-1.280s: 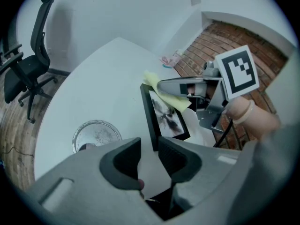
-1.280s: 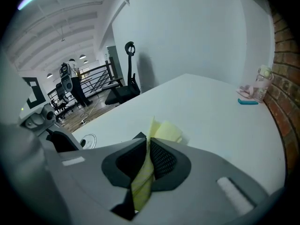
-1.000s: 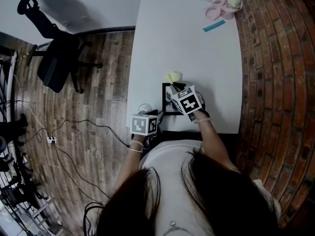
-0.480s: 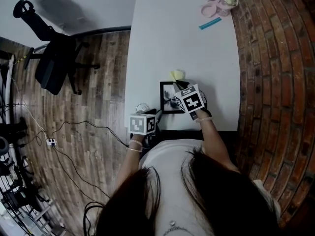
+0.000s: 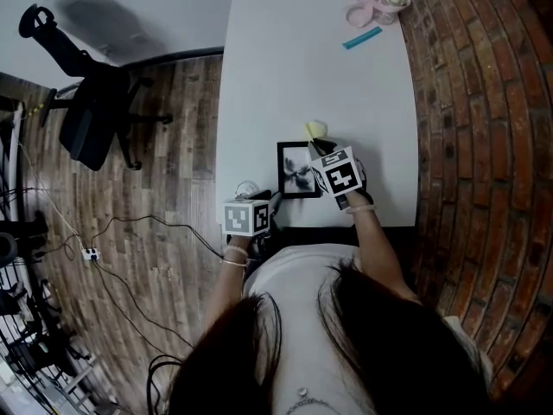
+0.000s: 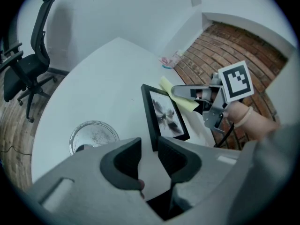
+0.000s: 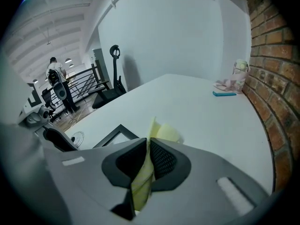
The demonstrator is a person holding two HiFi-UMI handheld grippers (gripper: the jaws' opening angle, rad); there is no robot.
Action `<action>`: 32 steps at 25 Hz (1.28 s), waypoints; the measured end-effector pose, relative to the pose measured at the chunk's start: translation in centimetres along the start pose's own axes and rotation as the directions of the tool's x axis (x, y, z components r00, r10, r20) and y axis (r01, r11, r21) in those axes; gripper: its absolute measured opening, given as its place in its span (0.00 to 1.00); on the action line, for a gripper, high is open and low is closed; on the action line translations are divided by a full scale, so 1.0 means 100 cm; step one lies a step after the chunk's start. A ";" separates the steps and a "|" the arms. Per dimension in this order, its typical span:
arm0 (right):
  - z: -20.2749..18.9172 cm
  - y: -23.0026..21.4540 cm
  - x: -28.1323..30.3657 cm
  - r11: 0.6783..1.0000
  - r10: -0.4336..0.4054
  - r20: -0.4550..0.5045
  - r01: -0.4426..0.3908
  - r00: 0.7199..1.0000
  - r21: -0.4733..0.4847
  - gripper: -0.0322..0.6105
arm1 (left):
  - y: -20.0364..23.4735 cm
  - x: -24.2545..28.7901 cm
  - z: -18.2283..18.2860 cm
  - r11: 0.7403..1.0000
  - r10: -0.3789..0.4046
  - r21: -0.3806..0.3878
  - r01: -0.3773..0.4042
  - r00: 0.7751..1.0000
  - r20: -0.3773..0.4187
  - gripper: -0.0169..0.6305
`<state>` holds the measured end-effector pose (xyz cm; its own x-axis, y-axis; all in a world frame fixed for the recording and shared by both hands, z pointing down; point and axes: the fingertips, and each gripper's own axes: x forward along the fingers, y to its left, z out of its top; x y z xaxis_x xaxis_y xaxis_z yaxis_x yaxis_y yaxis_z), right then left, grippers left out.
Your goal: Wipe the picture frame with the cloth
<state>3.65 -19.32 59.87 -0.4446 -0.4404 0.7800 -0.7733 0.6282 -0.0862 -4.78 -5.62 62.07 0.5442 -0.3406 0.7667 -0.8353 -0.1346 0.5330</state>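
Head view looks down on the white worktop [image 5: 320, 76], where the black picture frame [image 5: 297, 169] lies flat near the edge closest to me, its print facing up. My right gripper [image 7: 148, 143] is at the frame's right side, and its fingers [image 7: 165, 159] are pressed together on the yellow cloth [image 7: 142, 177]. A folded tuft of the cloth sticks out past the tips toward the far end of the worktop. From the left gripper view the cloth sits at the frame's far right corner, though I cannot tell whether it touches the frame there. My left gripper [image 6: 149, 143] is at the near left corner of the frame. Its fingers [image 6: 123, 159] stand apart with only bare worktop showing in the gap, and the frame's corner lies just beyond the tips. A round silvery disc [image 6: 93, 136] sits on the worktop just left of the frame. Well apart, in the far right corner beside the brick wall [image 5: 467, 102], are a pink thing [image 5: 366, 12] and a teal strip [image 5: 362, 39]. An office chair [image 5: 86, 115] stands on the wooden floor [image 5: 173, 162] to the left.
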 end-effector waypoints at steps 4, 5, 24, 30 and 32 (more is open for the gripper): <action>-0.003 -0.011 -0.004 0.999 -0.035 -0.002 0.035 0.999 0.011 0.10 | -0.001 0.000 0.000 1.000 -0.001 0.001 0.001 1.000 0.001 0.20; -0.003 -0.013 -0.006 0.999 -0.048 -0.001 0.048 0.999 0.011 0.10 | 0.000 0.000 0.001 1.000 -0.001 0.002 0.001 1.000 0.001 0.20; -0.021 -0.002 -0.011 0.999 -0.038 -0.030 0.039 0.999 0.023 0.10 | -0.001 0.000 0.000 1.000 -0.008 0.011 0.008 1.000 0.001 0.20; -0.030 0.003 -0.015 0.998 -0.037 -0.040 0.039 0.999 0.041 0.10 | -0.001 0.001 0.000 1.000 -0.008 0.018 0.008 1.000 0.002 0.20; -0.032 0.006 -0.017 0.998 -0.039 -0.043 0.041 0.998 0.045 0.10 | 0.000 -0.001 -0.001 1.000 -0.009 0.018 0.009 1.000 0.002 0.20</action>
<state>5.42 -16.16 60.50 -0.3941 -0.4367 0.8087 -0.8107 0.5797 -0.0821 -4.77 -5.53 62.03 0.5515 -0.3411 0.7613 -0.8317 -0.1545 0.5333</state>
